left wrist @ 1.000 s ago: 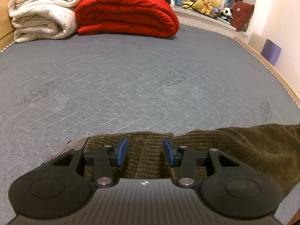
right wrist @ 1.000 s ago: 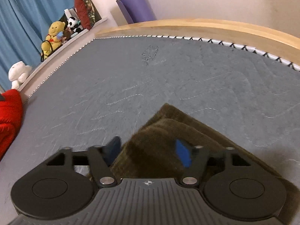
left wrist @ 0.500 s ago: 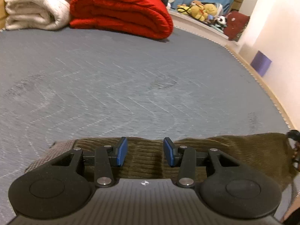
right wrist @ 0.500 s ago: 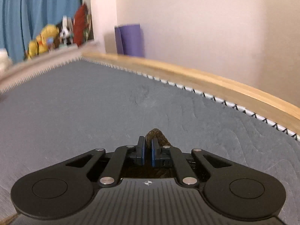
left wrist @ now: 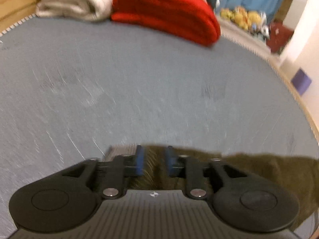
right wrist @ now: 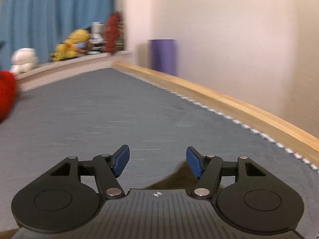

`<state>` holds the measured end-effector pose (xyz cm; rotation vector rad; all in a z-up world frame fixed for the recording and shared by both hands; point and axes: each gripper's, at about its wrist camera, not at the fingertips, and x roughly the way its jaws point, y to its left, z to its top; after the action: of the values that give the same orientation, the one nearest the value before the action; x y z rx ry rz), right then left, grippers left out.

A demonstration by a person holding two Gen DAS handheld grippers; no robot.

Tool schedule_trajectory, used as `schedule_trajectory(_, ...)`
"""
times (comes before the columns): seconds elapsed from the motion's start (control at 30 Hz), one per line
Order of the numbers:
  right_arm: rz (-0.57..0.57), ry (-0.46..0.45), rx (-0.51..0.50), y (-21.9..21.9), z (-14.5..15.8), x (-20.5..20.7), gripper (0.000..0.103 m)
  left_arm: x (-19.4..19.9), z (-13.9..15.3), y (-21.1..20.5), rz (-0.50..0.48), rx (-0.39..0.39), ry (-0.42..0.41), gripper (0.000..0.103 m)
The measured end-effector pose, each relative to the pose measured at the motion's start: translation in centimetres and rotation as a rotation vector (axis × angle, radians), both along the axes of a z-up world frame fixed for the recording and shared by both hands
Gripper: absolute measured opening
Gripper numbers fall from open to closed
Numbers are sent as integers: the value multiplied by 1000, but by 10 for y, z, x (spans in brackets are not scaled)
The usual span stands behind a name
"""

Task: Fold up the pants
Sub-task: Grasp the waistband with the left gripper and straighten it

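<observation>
On the bed: brown corduroy pants (left wrist: 259, 167) lay at the near edge of the grey mattress (left wrist: 139, 91), well apart from the red blanket (left wrist: 165, 10).
Left gripper (left wrist: 154, 162): fingers had just narrowed over the waistband, cloth between them; pad contact too blurred to call.
Right gripper (right wrist: 158, 163): fingers had just spread wide, nothing held; pants corner just below.
Step tip: I'd regrip the corner before carrying the fold.
Hidden: most of the pants sat under both grippers; motion blur throughout.
</observation>
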<state>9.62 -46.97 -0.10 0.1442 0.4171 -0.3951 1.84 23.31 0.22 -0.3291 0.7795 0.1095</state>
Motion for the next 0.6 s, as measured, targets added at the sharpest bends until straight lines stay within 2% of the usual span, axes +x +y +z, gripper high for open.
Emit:
schedule_trajectory(0.03, 63, 2, 3, 14, 3, -3, 66, -3, 3, 5, 21, -5, -16, 48)
schedule_trajectory(0.1, 178, 2, 1, 40, 10, -13, 66, -5, 0, 16, 56, -28, -22, 56)
schedule_trajectory(0.17, 327, 10, -8, 75, 13, -23, 66, -3, -7, 23, 73, -37, -6, 57)
schedule_trajectory(0.33, 734, 46, -92, 173, 16, -58, 67, 10, -23, 29, 46, -77, 27, 74)
schedule_trajectory(0.47, 1063, 87, -164, 256, 9, -103, 71, 24, -34, 32, 22, -109, 55, 79)
schedule_trajectory(0.6, 1289, 154, -232, 316, -9, -137, 73, 35, -42, 25, -21, -62, 72, 81)
